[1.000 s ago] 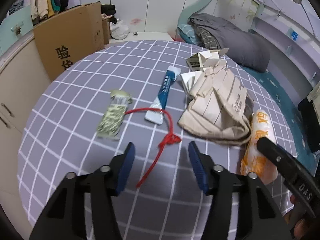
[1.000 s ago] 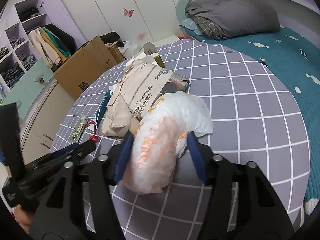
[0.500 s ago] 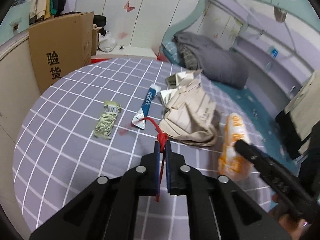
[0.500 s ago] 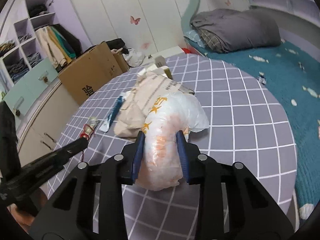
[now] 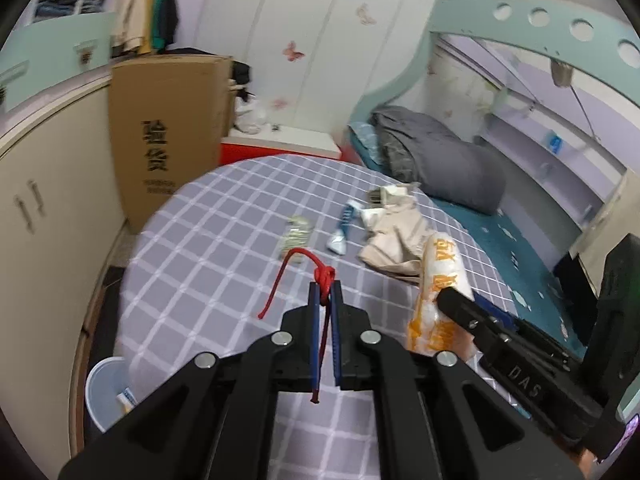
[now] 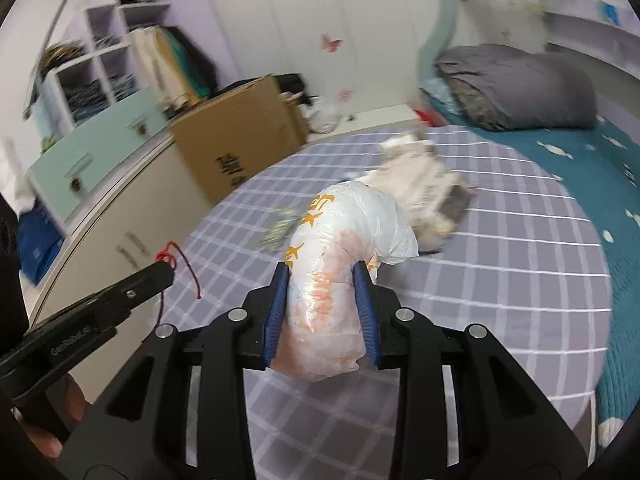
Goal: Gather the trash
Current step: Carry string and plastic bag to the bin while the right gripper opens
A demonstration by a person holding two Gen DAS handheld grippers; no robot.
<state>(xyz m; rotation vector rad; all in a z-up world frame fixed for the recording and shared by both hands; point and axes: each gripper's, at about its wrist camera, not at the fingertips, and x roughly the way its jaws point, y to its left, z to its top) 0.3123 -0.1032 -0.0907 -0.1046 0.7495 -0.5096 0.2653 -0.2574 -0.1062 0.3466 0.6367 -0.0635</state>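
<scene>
My left gripper [image 5: 325, 292] is shut on a knotted red string [image 5: 323, 276] and holds it lifted above the grey checked table [image 5: 224, 240]; it also shows in the right wrist view [image 6: 166, 270]. My right gripper [image 6: 322, 276] is shut on a white and orange plastic bag [image 6: 336, 264], raised off the table; the bag shows in the left wrist view [image 5: 438, 276]. On the table lie a green wrapper [image 5: 295, 234], a blue and white sachet [image 5: 342, 232] and crumpled beige paper packaging [image 5: 396, 232].
A pale blue bin [image 5: 106, 390] with some trash stands on the floor by the table's near left edge. A tall cardboard box [image 5: 168, 136] and cream cabinets [image 5: 44, 200] are at the left. A bed with a grey duvet [image 5: 444, 164] lies beyond the table.
Left gripper closed on the red string and lifted it off the table. Right gripper closed on the plastic bag and raised it. Both have drawn back; the bin has come into view.
</scene>
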